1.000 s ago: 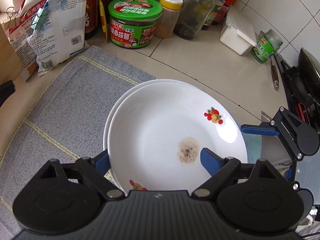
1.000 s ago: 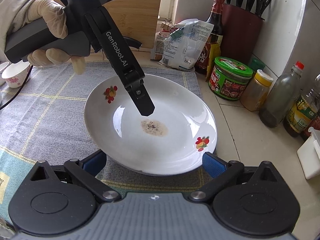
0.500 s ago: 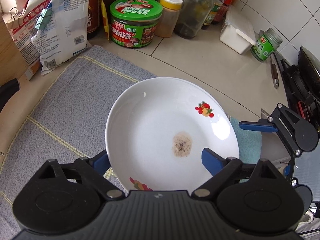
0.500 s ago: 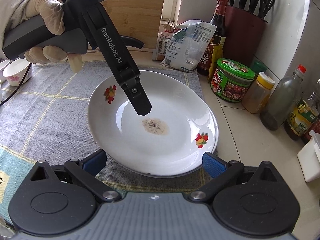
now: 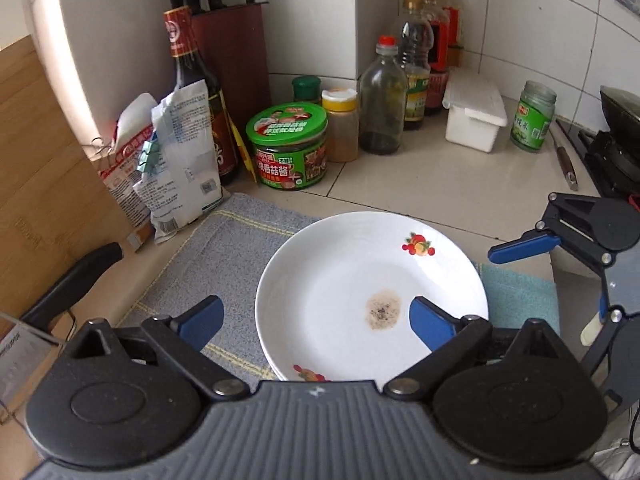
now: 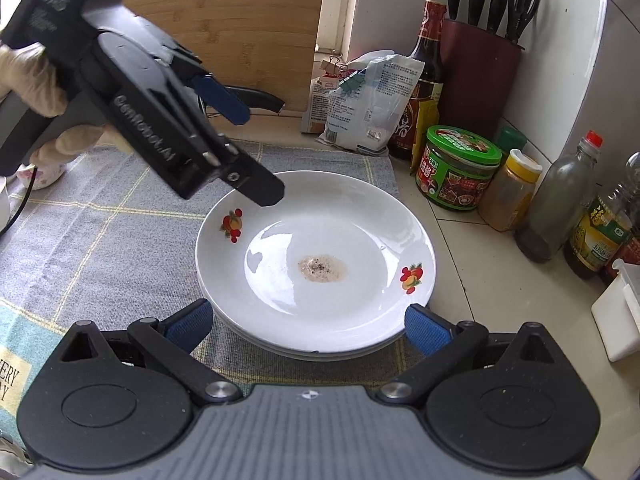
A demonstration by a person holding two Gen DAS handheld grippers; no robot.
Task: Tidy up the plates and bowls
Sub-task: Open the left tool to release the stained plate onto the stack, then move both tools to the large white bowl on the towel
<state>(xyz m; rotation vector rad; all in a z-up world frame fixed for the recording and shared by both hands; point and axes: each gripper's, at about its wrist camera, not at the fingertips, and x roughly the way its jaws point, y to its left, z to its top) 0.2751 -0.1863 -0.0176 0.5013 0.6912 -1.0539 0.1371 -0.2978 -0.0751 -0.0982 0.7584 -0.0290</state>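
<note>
A stack of white plates (image 5: 360, 280) (image 6: 316, 248) with fruit decals lies on the grey checked cloth (image 5: 224, 248). The top plate has a brown speckled stain in its middle. My left gripper (image 5: 316, 324) (image 6: 248, 148) hangs above the stack's left rim. Its jaws are opening and the pads touch nothing. One finger is over the plate, the other is over the cloth. My right gripper (image 6: 308, 324) stands open at the stack's near edge, a pad on either side and apart from it. A small white bowl (image 6: 40, 174) with pink flowers peeks out behind the gloved hand.
A green-lidded jar (image 6: 458, 168), a spice shaker, oil and sauce bottles, a knife block (image 6: 478, 68) and clipped bags crowd the back corner. A wooden board (image 5: 36, 184) leans at the left. A white box (image 5: 474, 116) and a stove with a wok (image 5: 616, 120) are at the right.
The left gripper let go of the top plate, widened its jaws, and rose and drew back towards the left. The plate now rests squarely on the stack. The right gripper stayed put.
</note>
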